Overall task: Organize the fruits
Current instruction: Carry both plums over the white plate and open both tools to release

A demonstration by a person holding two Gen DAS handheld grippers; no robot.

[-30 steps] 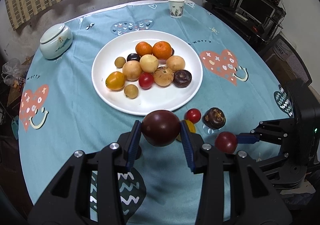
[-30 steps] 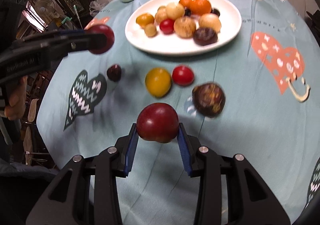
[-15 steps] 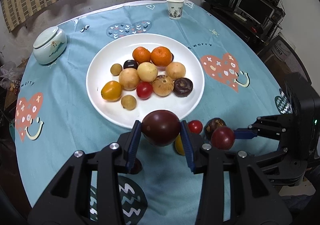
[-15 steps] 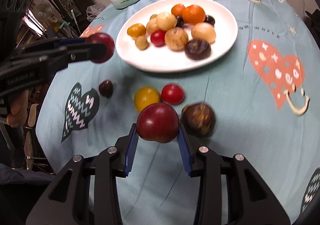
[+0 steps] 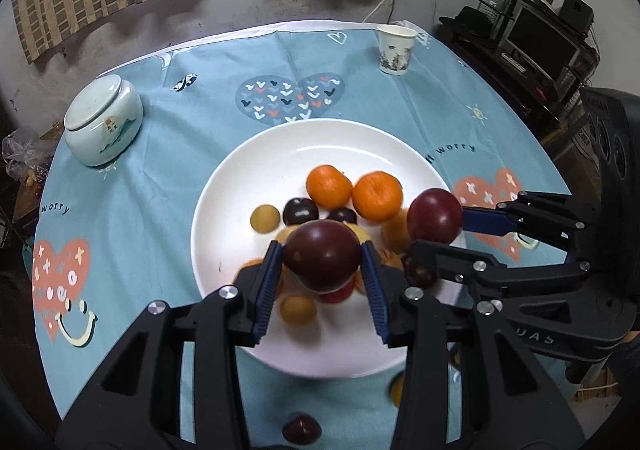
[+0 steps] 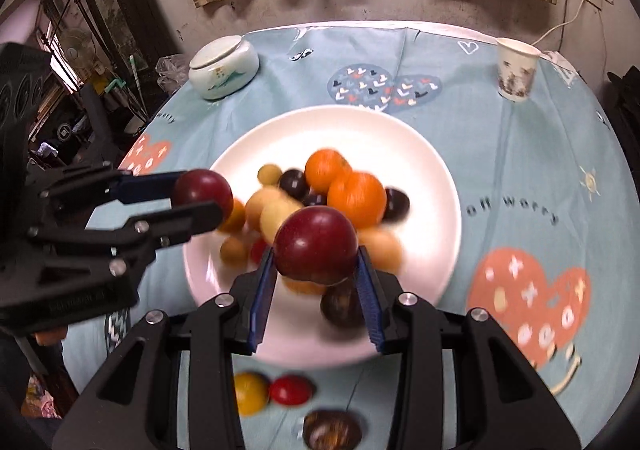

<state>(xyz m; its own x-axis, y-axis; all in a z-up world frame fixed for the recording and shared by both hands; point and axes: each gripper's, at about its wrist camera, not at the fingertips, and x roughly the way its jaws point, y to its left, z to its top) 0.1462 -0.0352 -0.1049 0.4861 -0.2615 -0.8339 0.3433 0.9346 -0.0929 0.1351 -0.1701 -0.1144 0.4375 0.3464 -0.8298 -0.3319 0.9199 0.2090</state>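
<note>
Each claw grips a plum above the white plate (image 5: 224,209); only the right wrist view shows a red tomato (image 6: 291,390) before it.

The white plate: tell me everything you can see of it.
The white plate is round, shallow and glossy, ceramic by the look of it, lying flat on the blue patterned tablecloth. Its far half is bare; the middle holds a cluster of fruit, among them two oranges, dark plums and small yellow-brown ones. Both grippers hold plums above it. More fruit lies on the cloth beyond its near rim.
</note>
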